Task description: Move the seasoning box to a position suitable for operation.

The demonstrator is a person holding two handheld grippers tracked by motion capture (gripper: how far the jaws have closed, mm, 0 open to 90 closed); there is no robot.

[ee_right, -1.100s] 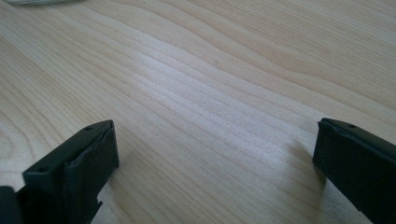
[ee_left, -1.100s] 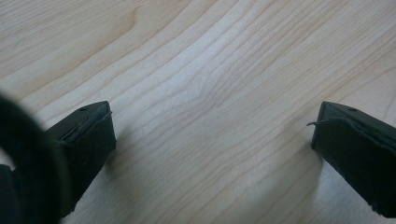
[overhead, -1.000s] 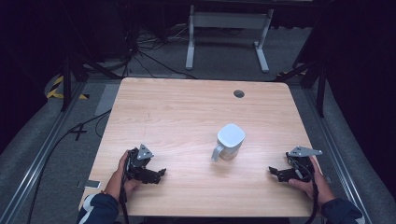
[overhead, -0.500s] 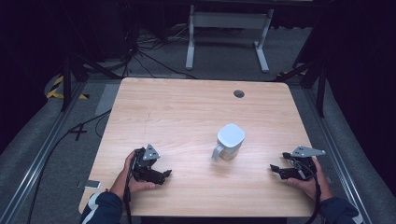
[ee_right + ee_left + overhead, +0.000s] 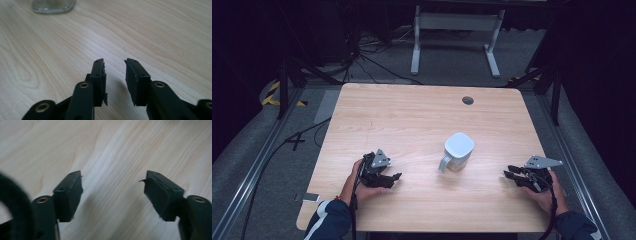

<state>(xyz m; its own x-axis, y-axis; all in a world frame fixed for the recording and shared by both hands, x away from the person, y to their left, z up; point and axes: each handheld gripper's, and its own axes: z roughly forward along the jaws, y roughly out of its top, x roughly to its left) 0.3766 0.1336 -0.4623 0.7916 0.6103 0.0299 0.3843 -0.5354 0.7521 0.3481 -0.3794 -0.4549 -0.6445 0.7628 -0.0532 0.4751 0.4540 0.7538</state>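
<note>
The white ceramic mug (image 5: 458, 151), upside down mid-table, sits untouched between your hands — your left gripper (image 5: 385, 176) has slid inward toward it, jaws spread wide and empty, suggesting an approach, while the right gripper (image 5: 516, 176) view alone reveals narrowly parted jaws.

Two black hand-held tools, each with a grey plate on top

The left tool (image 5: 395, 177) and right tool (image 5: 508, 175) have black jaws with flat rubbery pads, frayed at the edges, and brass-coloured rivets at the joints. A black cable trails from each. The left sleeve (image 5: 328, 220) is dark blue with a white stripe.
</note>
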